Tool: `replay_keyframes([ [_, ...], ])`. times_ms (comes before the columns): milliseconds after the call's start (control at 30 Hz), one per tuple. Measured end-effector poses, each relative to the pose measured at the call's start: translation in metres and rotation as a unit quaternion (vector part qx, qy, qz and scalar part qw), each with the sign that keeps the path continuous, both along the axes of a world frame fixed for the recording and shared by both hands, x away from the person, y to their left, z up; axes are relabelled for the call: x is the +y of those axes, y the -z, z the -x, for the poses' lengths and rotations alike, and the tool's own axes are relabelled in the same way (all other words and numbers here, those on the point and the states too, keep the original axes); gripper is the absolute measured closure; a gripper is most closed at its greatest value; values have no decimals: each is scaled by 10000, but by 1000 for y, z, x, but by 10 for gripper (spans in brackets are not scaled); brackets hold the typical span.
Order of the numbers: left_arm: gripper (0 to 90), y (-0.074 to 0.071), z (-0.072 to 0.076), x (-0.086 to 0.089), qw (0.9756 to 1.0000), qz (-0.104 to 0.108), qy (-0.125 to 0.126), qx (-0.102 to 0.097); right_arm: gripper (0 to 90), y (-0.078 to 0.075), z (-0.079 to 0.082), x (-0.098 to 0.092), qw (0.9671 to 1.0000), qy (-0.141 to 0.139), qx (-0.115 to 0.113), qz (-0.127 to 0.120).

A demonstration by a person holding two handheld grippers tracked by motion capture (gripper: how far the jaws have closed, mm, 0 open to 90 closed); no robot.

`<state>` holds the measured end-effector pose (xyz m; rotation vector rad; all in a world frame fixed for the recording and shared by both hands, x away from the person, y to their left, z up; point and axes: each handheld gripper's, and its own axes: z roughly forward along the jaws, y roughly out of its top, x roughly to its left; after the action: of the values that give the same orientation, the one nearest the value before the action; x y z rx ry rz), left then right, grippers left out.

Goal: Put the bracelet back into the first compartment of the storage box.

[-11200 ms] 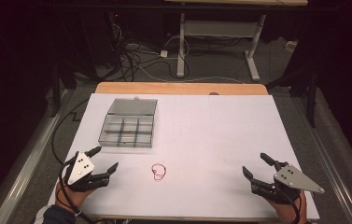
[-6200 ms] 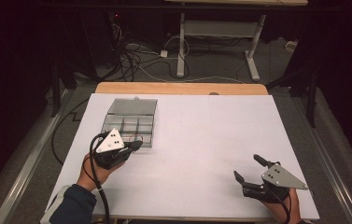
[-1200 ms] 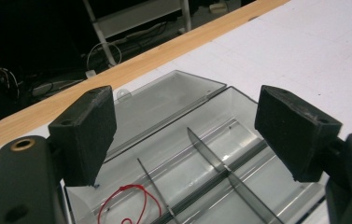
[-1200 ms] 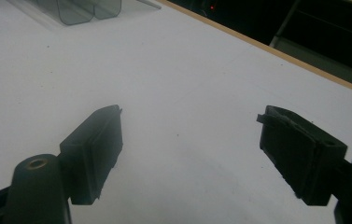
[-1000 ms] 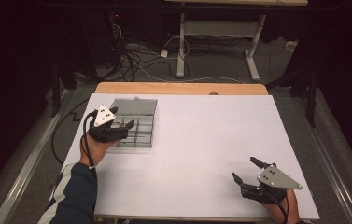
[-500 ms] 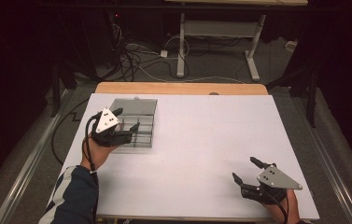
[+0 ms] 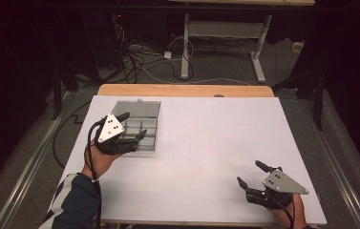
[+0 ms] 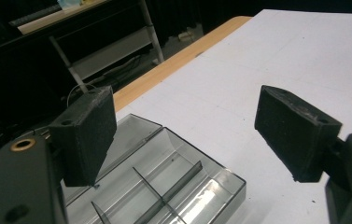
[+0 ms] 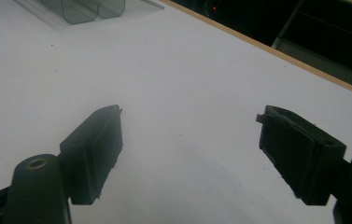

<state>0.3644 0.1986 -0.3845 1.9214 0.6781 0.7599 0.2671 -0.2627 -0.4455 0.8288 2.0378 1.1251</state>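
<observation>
A clear grey compartment box (image 7: 142, 109) sits at the table's back left. My left gripper (image 7: 133, 125) hovers open over its near half, with nothing between the jaws. In the left gripper view the box (image 8: 173, 186) with its dividers lies just below the open left gripper (image 8: 192, 140). My right gripper (image 7: 249, 172) rests low near the front right edge, open and holding nothing. In the right gripper view the right gripper (image 9: 187, 135) faces bare white table, and a corner of the box (image 9: 85, 11) shows far off.
The white table top (image 7: 206, 143) ends in a wooden strip (image 7: 182, 90) at the far side. Beyond it the dark floor holds cables (image 7: 139, 57) and a white desk frame (image 7: 225, 33). A striped sleeve (image 7: 75, 200) comes in at bottom left.
The left gripper went from the front left up to the box and has edged slightly nearer in the last second. The red loop seen on the table at first is gone from there. The right gripper barely moved.
</observation>
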Motion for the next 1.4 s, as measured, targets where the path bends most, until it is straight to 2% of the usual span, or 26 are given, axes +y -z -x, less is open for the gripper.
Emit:
replay_keyframes([
  [600, 197, -2, 24, -16, 9993, -71, 311, -211, 213, 0, 1, 0, 10000, -65, -17, -14],
  [1100, 197, -2, 42, -19, 9982, -134, 498, -313, 213, 0, 1, 0, 10000, -77, -15, -13],
  [1400, 197, 8, 53, -19, 9981, -297, 392, -383, 213, 0, 1, 1, 10000, -77, -5, -1],
])
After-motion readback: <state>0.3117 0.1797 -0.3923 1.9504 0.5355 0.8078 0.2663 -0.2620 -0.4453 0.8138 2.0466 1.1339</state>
